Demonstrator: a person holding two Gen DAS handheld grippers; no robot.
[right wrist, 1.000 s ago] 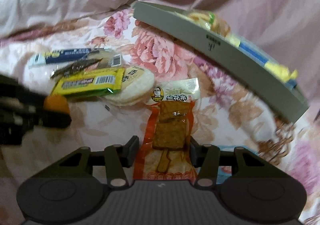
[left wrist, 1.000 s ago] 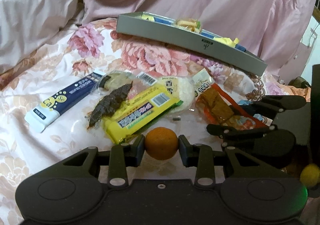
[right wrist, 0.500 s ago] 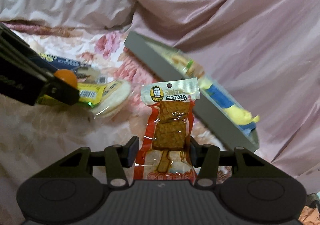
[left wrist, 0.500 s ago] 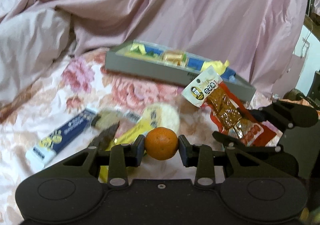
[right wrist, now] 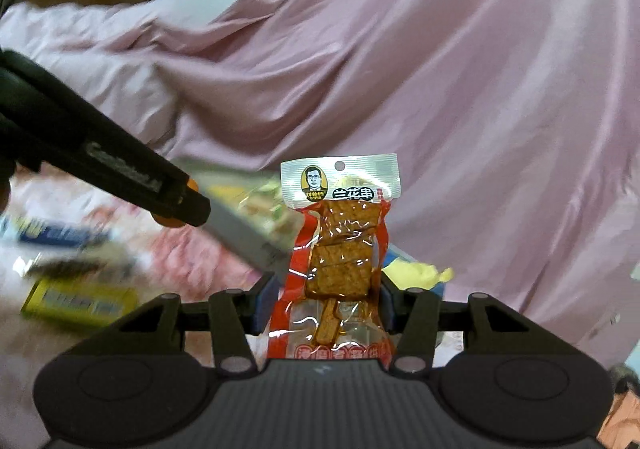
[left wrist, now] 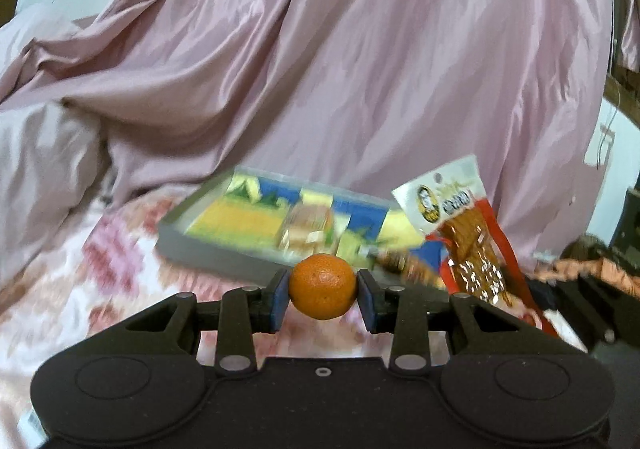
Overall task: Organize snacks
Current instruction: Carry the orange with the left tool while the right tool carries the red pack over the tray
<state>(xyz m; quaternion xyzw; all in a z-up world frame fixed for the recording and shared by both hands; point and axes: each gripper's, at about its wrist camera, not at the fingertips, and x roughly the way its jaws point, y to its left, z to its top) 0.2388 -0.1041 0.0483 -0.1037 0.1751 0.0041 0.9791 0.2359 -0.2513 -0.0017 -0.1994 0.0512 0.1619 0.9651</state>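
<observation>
My left gripper (left wrist: 322, 299) is shut on a small orange (left wrist: 322, 291) and holds it in the air just in front of the grey tray (left wrist: 208, 261). The tray lies on the floral bedspread and holds several blue and yellow snack packs. My right gripper (right wrist: 325, 307) is shut on a red tofu snack packet (right wrist: 340, 249), held upright above the bed. The same packet shows in the left wrist view (left wrist: 468, 245), to the right of the orange. The left gripper's arm (right wrist: 100, 165) crosses the right wrist view at left.
A pink quilt (left wrist: 320, 69) is bunched up behind the tray. On the bedspread at left lie a yellow snack pack (right wrist: 76, 303), a blue snack bar (right wrist: 52, 235) and a dark snack, all blurred. The tray's grey wall (right wrist: 244, 241) runs behind the tofu packet.
Both grippers have risen off the bedspread with the orange and the tofu packet and moved toward the grey tray. The loose snacks on the bed have dropped out of the left view.
</observation>
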